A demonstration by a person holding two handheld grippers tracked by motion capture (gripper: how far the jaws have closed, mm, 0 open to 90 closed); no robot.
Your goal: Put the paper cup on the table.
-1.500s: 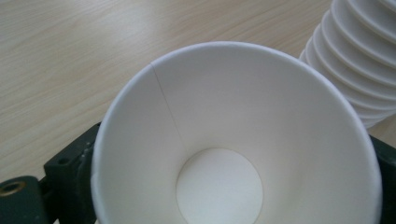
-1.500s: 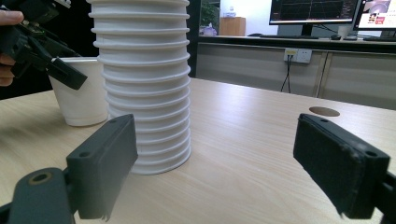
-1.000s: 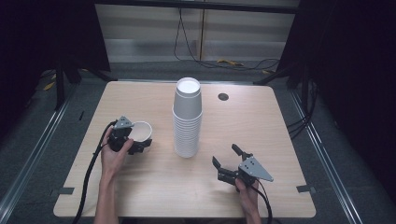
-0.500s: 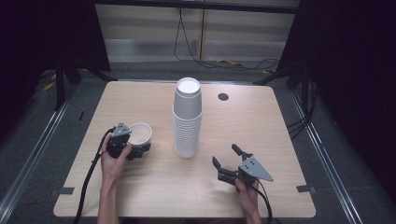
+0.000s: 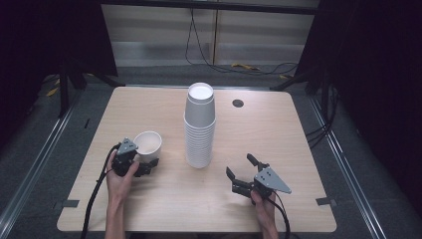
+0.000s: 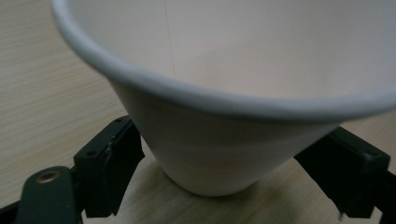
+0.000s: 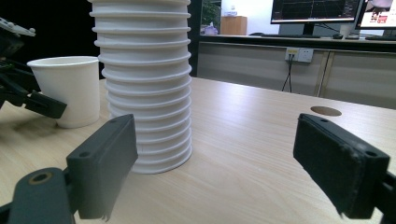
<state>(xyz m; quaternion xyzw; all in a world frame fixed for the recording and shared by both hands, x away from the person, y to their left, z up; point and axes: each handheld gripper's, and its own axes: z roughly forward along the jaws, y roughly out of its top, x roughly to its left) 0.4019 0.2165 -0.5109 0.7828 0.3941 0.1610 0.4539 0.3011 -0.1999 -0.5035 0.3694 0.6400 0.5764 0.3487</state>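
The work in hand looks like taking paper cups off a stack and setting them out singly, and it seems early: one cup stands alone, the rest are still nested. The left tongs sit low on the tabletop with their jaws set either side of the single white paper cup; in the left gripper view the cup stands upright on its base between the jaws, with a sliver of gap at each side, so they look slack around it rather than clamped. Between the two tongs, nearer the right pair's front, stands the tall stack of paper cups, upright and untouched. The right tongs hang wide open and empty, aimed at the stack, well short of it; many cups remain to separate.
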